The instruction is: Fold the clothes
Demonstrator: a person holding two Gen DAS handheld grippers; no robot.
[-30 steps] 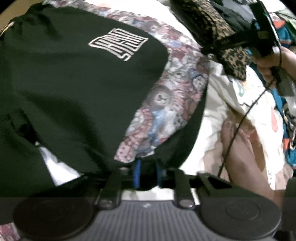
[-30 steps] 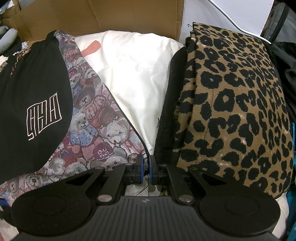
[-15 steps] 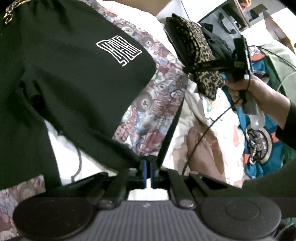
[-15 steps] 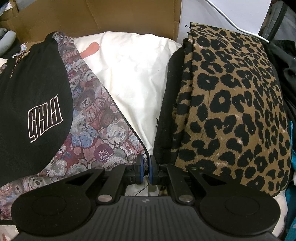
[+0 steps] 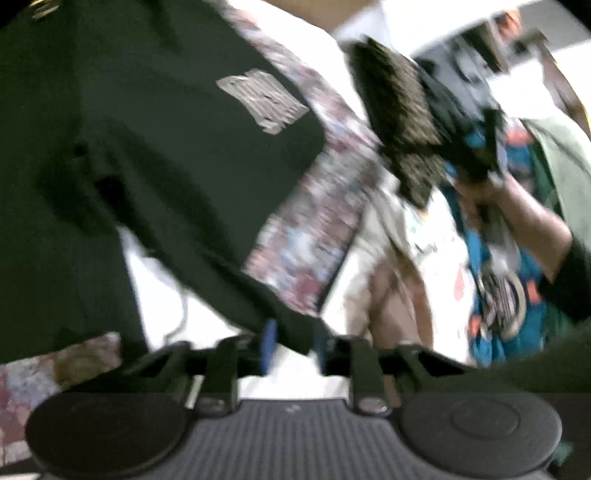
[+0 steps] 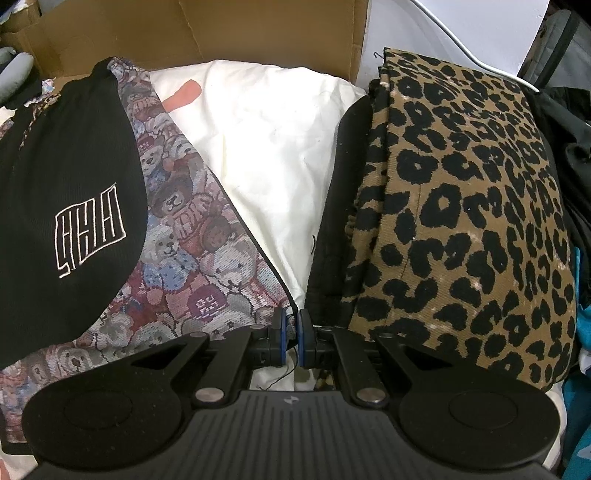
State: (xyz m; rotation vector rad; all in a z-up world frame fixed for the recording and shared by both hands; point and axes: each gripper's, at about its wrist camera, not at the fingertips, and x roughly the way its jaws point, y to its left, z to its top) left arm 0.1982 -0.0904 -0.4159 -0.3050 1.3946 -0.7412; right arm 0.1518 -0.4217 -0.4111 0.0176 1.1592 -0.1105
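A black top (image 5: 147,147) with a white stitched logo (image 6: 88,229) lies on a teddy-bear print garment (image 6: 192,236). In the blurred left wrist view my left gripper (image 5: 293,345) has a black corner of the top between its fingers, which stand a little apart. My right gripper (image 6: 290,341) is nearly shut, with the thin dark edge of the bear garment running into the slit between its pads; it also shows in the left wrist view (image 5: 480,155), held at the right. A folded leopard-print garment (image 6: 461,206) lies right of it.
A white pillow (image 6: 273,147) lies between the bear garment and the leopard pile. A brown cardboard box wall (image 6: 207,33) stands behind. Dark clothes (image 6: 565,122) and blue printed fabric (image 5: 498,295) are heaped at the right. A bare foot (image 5: 399,302) rests on the bed.
The left gripper's fingers have moved apart from shut, with black fabric still between them, and the view has swung and blurred. The right gripper has barely moved.
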